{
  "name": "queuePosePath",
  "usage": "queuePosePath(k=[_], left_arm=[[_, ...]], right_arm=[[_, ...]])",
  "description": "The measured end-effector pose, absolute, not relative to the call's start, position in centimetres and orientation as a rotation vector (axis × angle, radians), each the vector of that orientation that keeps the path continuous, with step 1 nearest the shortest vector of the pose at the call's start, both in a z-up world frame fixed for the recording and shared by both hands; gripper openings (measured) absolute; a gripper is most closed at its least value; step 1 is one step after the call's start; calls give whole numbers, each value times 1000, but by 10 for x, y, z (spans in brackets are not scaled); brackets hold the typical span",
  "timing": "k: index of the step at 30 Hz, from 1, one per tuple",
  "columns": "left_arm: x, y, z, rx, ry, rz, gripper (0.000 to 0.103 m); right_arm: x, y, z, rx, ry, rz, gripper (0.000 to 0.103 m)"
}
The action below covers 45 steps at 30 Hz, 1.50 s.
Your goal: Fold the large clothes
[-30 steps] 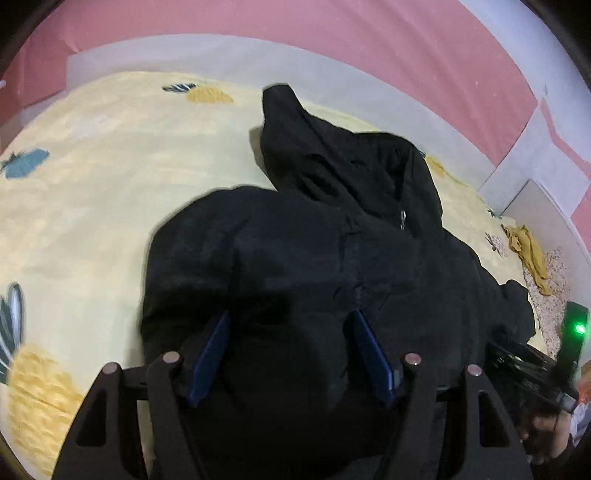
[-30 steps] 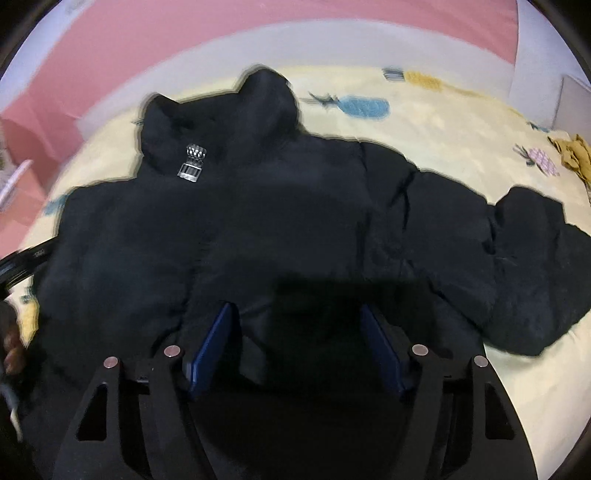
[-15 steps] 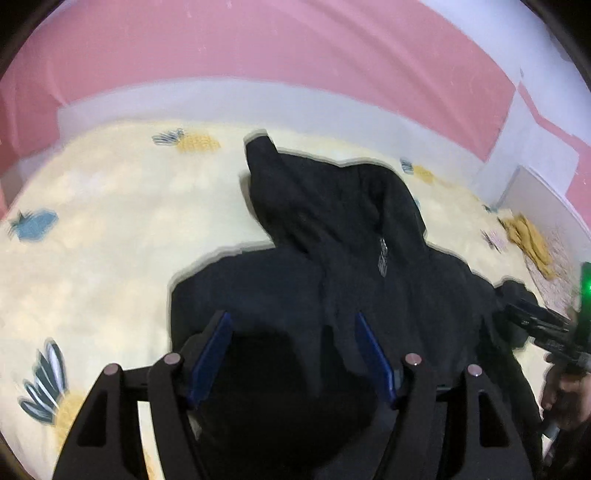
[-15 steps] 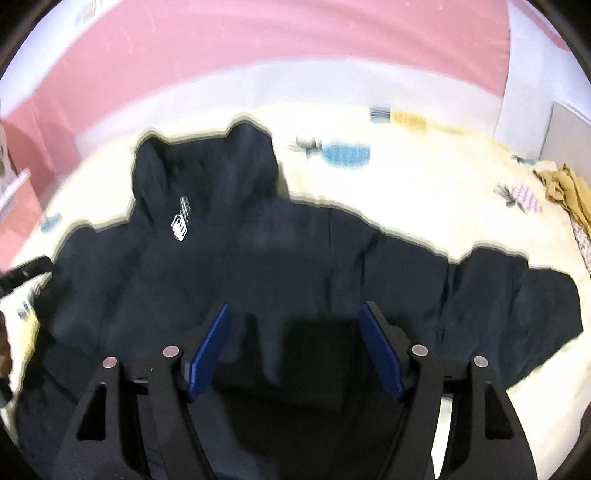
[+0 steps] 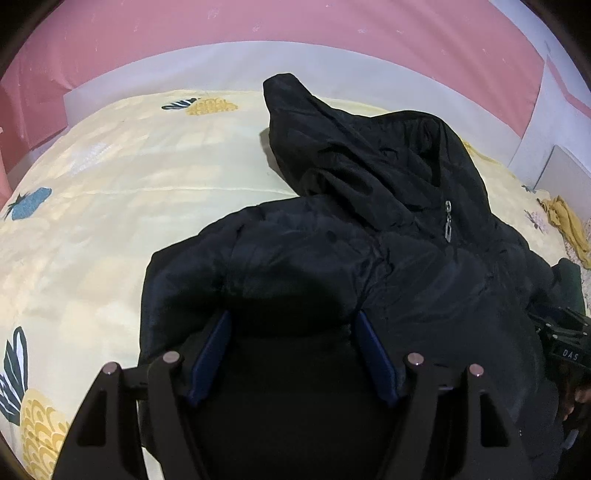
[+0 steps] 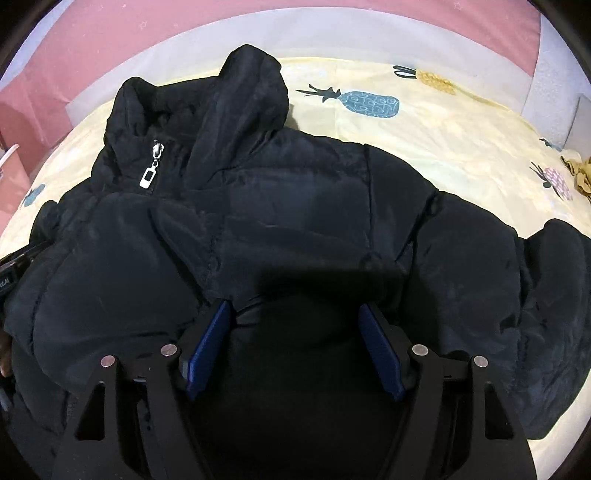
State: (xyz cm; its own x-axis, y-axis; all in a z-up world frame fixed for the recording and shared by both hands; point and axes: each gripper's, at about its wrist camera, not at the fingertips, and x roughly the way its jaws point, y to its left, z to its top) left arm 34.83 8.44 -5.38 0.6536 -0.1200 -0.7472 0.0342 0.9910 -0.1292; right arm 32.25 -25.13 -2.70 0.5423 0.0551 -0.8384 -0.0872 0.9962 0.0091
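Note:
A black hooded puffer jacket (image 5: 369,229) lies front up on the yellow bed, hood toward the wall, silver zipper pull (image 5: 447,223) near the collar. It also fills the right wrist view (image 6: 280,206), with its zipper pull (image 6: 151,168) at upper left and one sleeve (image 6: 546,295) spread to the right. My left gripper (image 5: 291,332) is open, its blue pads straddling the jacket's left shoulder area. My right gripper (image 6: 293,325) is open over the jacket's right side. The right gripper's body shows at the left view's right edge (image 5: 565,339).
The bed sheet (image 5: 122,184) is pale yellow with pineapple prints (image 6: 369,103). A pink and grey wall (image 5: 295,33) runs behind the bed. A mustard cloth (image 5: 565,221) lies at the bed's far right by a white panel (image 5: 565,173).
Both grippers rose and tilted back half a second ago, then came down close over the jacket again. Both stay open. The jacket lies much as before.

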Motion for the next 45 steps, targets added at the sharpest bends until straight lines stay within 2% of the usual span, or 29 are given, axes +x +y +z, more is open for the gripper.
queuePosePath(k=[7,13,22,34,45], left_arm=[[331,75,-19,-36,840,-65,71],[268,67,20,-59,768,-137,71],[189,34,18,-106,786,-205,71],[158,-15,39,-84,765,-291,71],[198,-48,45,-25,742,-314,71]], right_arm=[[301,-256,5,-24,947,45,71],[244,-272,43,-25,865,9,71],[163,-324,61,30,819,-89,71],[129,-418,55,125,818,-232,72],[165,-530,7,378,851,-350,72]])
